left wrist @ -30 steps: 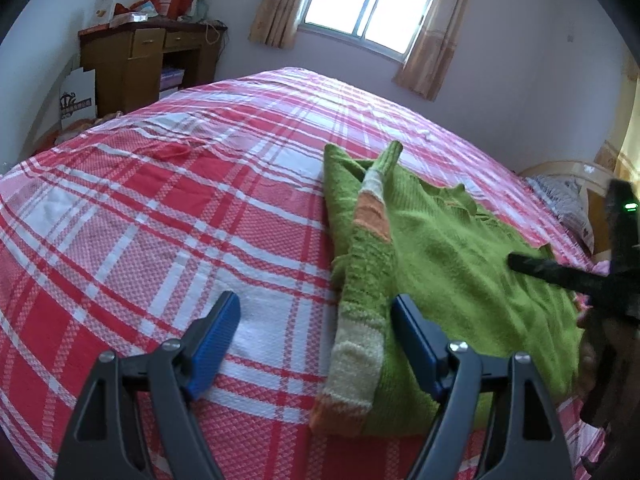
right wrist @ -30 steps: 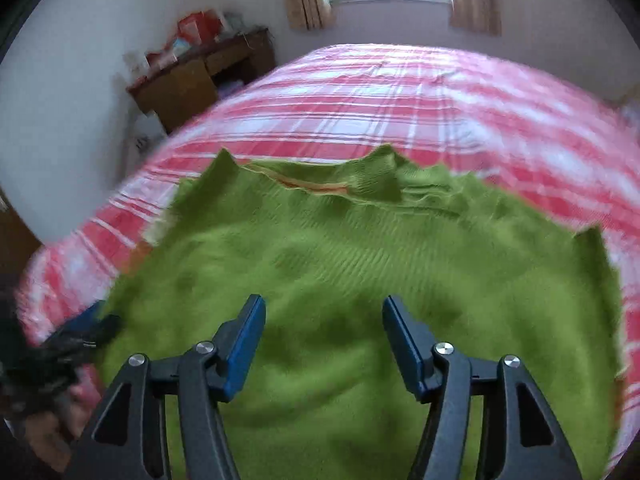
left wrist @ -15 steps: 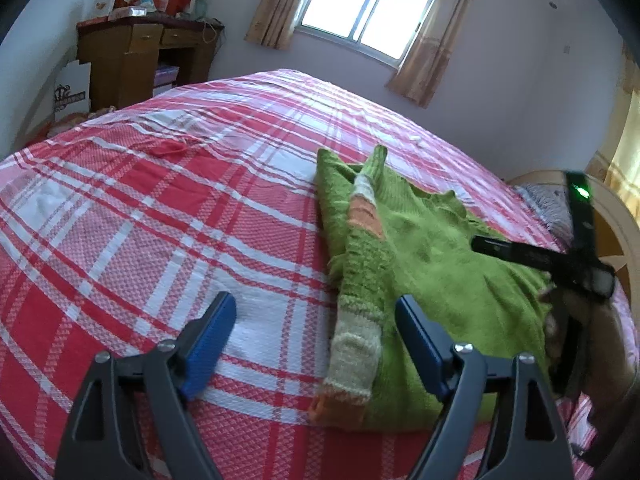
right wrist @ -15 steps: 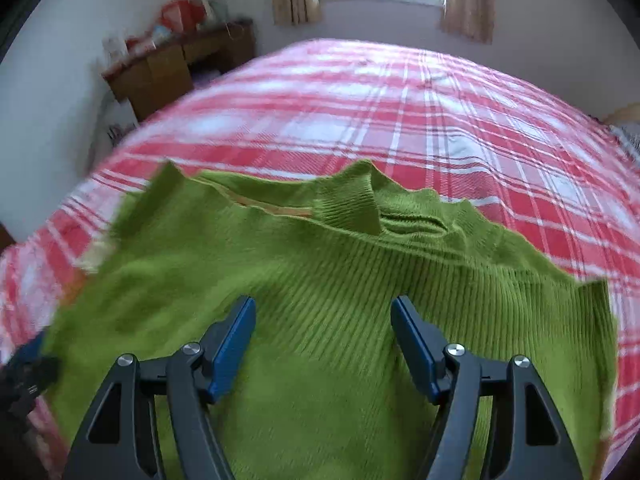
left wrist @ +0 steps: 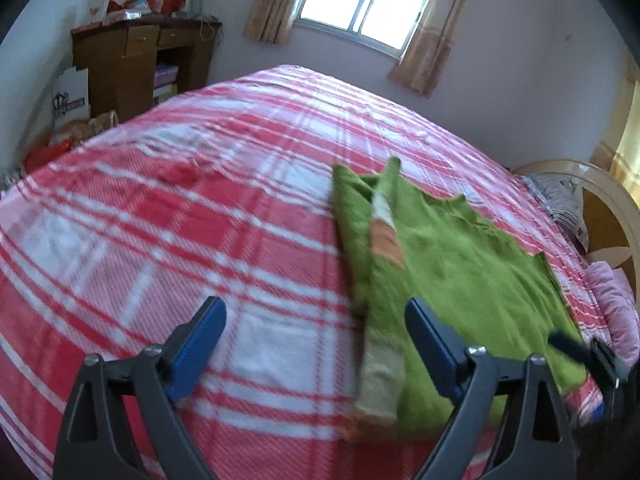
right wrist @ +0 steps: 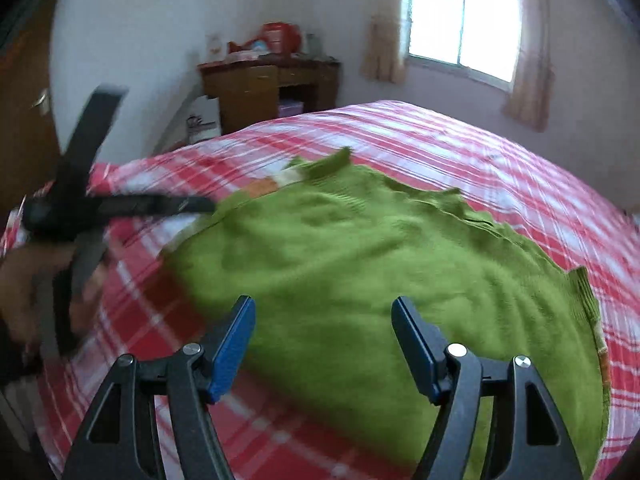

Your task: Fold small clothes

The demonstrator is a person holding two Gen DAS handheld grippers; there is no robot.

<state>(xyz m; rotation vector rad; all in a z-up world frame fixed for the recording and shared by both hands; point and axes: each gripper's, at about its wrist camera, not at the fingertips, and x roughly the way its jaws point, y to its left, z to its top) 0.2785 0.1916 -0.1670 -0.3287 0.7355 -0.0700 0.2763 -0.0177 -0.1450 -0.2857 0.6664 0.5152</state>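
Observation:
A small green knit sweater [left wrist: 456,272] lies flat on the red and white plaid bed [left wrist: 200,216], with one striped orange and cream sleeve [left wrist: 382,344] folded along its left edge. It fills the middle of the right wrist view [right wrist: 380,272]. My left gripper [left wrist: 316,344] is open and empty, above the bed just left of the sleeve. My right gripper [right wrist: 324,344] is open and empty, above the sweater's near edge. The left gripper also shows at the left of the right wrist view [right wrist: 120,204].
A wooden desk [left wrist: 144,60] with clutter on top stands by the far wall left of the window [left wrist: 368,0]. A white bag [left wrist: 72,96] leans beside it. Pillows [left wrist: 612,304] and a headboard [left wrist: 604,216] lie at the bed's right end.
Both grippers have pulled back and up from the sweater. The right gripper has swung left, so the desk and the left gripper now show in its view. The sweater has not moved.

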